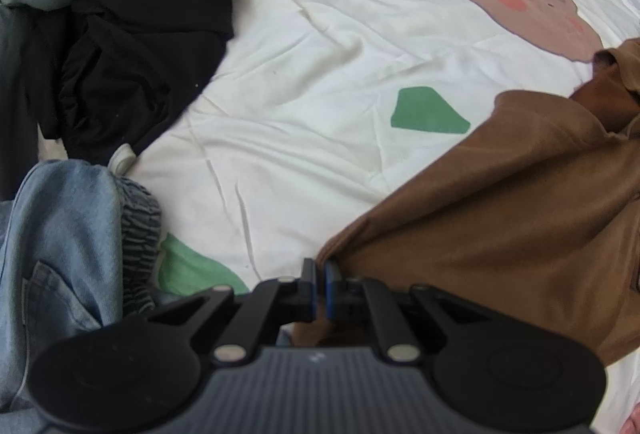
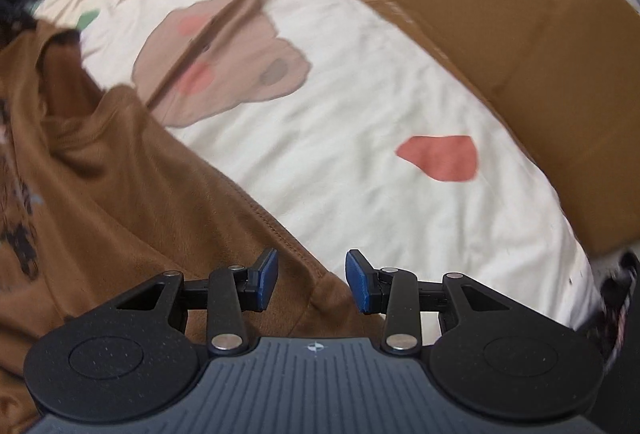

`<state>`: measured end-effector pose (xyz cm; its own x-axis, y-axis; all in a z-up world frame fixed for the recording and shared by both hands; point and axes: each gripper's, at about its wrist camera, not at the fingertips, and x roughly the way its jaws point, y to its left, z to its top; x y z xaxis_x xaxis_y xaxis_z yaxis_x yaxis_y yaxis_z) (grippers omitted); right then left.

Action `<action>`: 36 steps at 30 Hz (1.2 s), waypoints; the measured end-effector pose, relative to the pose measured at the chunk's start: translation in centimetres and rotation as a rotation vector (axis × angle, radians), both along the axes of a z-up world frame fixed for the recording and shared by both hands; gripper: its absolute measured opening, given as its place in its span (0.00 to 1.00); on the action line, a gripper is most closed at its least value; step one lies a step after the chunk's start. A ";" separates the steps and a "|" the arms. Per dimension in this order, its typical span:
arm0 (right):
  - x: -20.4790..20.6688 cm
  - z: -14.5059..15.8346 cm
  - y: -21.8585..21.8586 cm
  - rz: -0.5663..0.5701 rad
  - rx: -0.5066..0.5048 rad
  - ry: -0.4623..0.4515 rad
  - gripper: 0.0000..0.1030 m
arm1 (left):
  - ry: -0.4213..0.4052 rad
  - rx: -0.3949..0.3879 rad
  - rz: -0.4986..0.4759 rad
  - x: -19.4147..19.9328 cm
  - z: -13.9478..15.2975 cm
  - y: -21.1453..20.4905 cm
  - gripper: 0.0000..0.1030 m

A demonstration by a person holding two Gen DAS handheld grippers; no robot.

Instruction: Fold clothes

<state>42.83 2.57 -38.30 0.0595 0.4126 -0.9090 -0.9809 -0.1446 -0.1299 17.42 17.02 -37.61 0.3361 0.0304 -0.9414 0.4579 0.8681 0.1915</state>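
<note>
Left claw (image 1: 320, 270) is clamped tight on the corner of the brown shirt (image 1: 500, 201), which sprawls across the white bedspread (image 1: 320, 73). Right claw (image 2: 312, 274) hangs open over the shirt's hem, gripping nothing.

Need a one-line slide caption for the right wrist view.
Right gripper open above the hem of the brown cotton T-shirt, spread on a cream bear-print duvet beside brown cardboard.

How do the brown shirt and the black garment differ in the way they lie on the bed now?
The brown shirt lies mostly spread out; the black garment is crumpled in a heap. The brown shirt is pinched at one edge by the shut left gripper, with the open right gripper over another edge; no gripper is near the black garment. Both rest on the white bedcover, neither yet folded.
</note>
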 end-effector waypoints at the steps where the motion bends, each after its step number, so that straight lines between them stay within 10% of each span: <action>1: 0.0 -0.3 0.3 0.020 -0.015 -0.006 0.43 | 0.000 0.000 0.000 0.0 0.0 0.0 0.05; 10: 0.1 -1.8 2.0 0.210 -0.089 -0.006 0.41 | 0.000 0.011 -0.013 -0.3 0.2 0.1 0.05; 17: -0.6 -1.7 2.8 0.282 -0.189 0.032 0.05 | -0.009 0.019 -0.004 -0.5 0.7 0.0 0.04; 24: 2.2 2.6 4.3 0.102 -0.121 0.184 0.02 | -0.106 0.048 0.035 -0.5 3.1 0.6 0.04; 36: 3.5 4.5 7.3 0.014 -0.043 0.074 0.02 | -0.179 0.057 0.063 2.6 4.6 0.9 0.04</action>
